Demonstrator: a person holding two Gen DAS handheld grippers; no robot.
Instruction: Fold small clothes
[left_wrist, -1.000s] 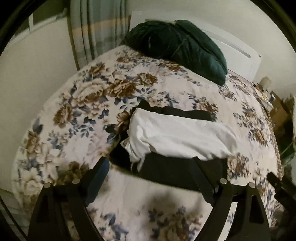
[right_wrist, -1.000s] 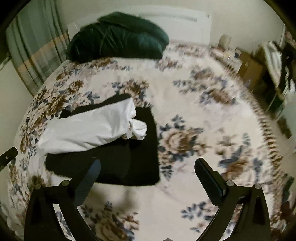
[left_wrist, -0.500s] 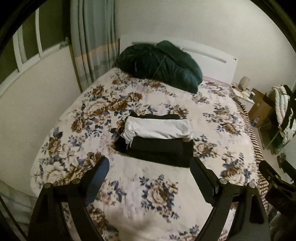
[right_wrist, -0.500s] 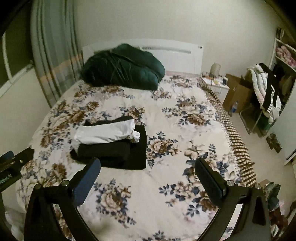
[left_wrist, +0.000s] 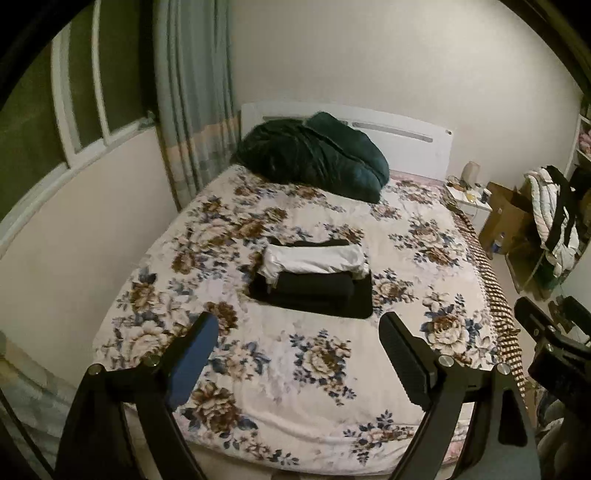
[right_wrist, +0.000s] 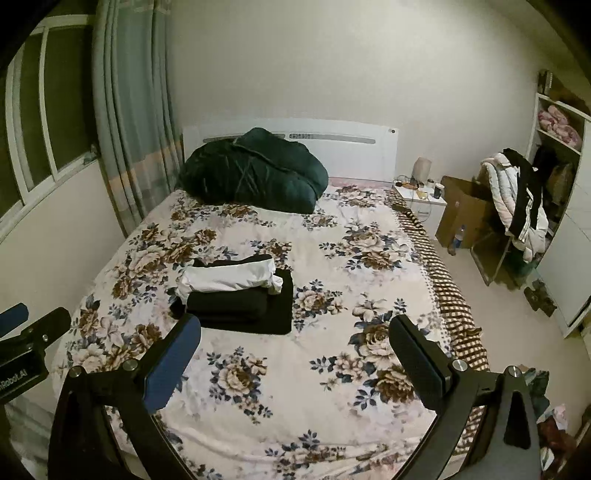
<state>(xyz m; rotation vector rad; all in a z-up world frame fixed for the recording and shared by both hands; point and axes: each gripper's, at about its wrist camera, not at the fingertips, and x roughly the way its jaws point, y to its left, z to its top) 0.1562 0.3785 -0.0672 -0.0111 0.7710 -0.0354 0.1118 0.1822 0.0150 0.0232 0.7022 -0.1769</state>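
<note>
Clothes sit in one pile near the middle of the bed (right_wrist: 332, 369): one white roll (right_wrist: 227, 277) lies at the back, one folded black piece (right_wrist: 227, 304) is just in front of it, touching, and both rest on one flat black garment (right_wrist: 277, 317). Beyond the pile, at the headboard (right_wrist: 351, 147), lies one dark green duvet (right_wrist: 255, 173). To the right of the bed stand one nightstand (right_wrist: 421, 203) and one cardboard box (right_wrist: 461, 214).

Both grippers hang above the foot of the bed, well apart from the pile. The left gripper (left_wrist: 299, 354) has its jaws wide apart with nothing between them; the right gripper (right_wrist: 295, 354) likewise, jaws spread and empty. At the left edge of the right wrist view, the left gripper's body bears white lettering, partly cut off, reading "Robot.AI".
</note>
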